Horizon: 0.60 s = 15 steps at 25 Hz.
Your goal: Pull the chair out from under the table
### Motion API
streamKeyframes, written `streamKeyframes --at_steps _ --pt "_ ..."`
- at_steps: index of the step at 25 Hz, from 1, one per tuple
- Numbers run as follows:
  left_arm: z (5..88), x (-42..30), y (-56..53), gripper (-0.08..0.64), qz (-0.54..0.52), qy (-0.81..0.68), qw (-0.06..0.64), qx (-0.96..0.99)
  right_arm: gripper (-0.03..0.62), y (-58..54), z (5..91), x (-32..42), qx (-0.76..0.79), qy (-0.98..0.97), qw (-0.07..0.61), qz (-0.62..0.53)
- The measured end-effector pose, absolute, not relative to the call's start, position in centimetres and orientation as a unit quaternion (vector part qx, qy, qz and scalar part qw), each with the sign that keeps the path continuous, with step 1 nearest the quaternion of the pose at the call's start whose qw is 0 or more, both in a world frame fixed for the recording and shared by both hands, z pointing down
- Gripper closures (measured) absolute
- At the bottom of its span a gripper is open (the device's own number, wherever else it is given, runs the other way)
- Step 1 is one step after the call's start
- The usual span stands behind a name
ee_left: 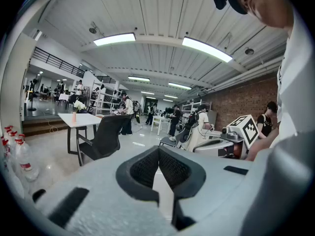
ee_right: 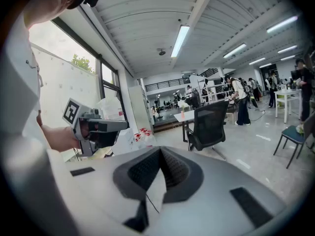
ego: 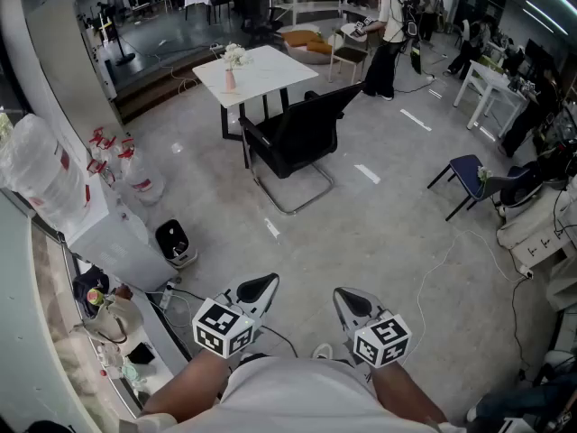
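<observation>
Standing well back, w/ the job not started as far as I can judge. Far left, by the wall: plastic bottles (ego: 135, 177) w/ red tops and a small black bin (ego: 173, 242) on the floor, neither in the way.

Left gripper (ego: 261, 287) is held low and near, just in front of the person's body. Its fingers (ee_left: 142, 168) are clenched tip to tip, nothing between them.

Ahead and far off, mid-floor, is the white counter (ego: 270, 72) w/ a vase of flowers (ego: 231, 66) on it. Black chair (ego: 297, 133) sits at the counter's near-right side, back toward the person, sled base on the floor. Front of the seat is right at the counter edge, but how far it's tucked under I can't tell from here. Both gripper views show it small & distant, so it's well apart from either tool.

Right gripper (ego: 346, 298) is beside the left one in the same low pose, fingers (ee_right: 174, 168) also pressed together on nothing. Further right, a person (ego: 388, 39) stands at the far end, and a blue chair (ego: 469, 174) sits alone, not part of this.

So approx zero progress. Left to do:
- walk up to the black chair
- spread the fingers
- take hold of the backrest top or an armrest
- drag it toward the near side till the seat clears the counter
</observation>
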<state>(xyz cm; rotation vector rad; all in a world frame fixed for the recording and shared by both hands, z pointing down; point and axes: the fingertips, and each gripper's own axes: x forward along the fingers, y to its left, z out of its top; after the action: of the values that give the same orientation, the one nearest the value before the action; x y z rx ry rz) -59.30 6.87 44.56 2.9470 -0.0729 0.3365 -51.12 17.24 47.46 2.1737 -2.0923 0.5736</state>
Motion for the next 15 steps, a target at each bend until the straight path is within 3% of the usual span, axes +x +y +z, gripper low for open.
streamKeyframes --at_steps 15 --pt "46.3 -56.6 7.5 0.552 0.129 -0.044 0.093 0.986 0.588 17.7 48.2 -48.6 0.688 -0.699 0.018 0.194"
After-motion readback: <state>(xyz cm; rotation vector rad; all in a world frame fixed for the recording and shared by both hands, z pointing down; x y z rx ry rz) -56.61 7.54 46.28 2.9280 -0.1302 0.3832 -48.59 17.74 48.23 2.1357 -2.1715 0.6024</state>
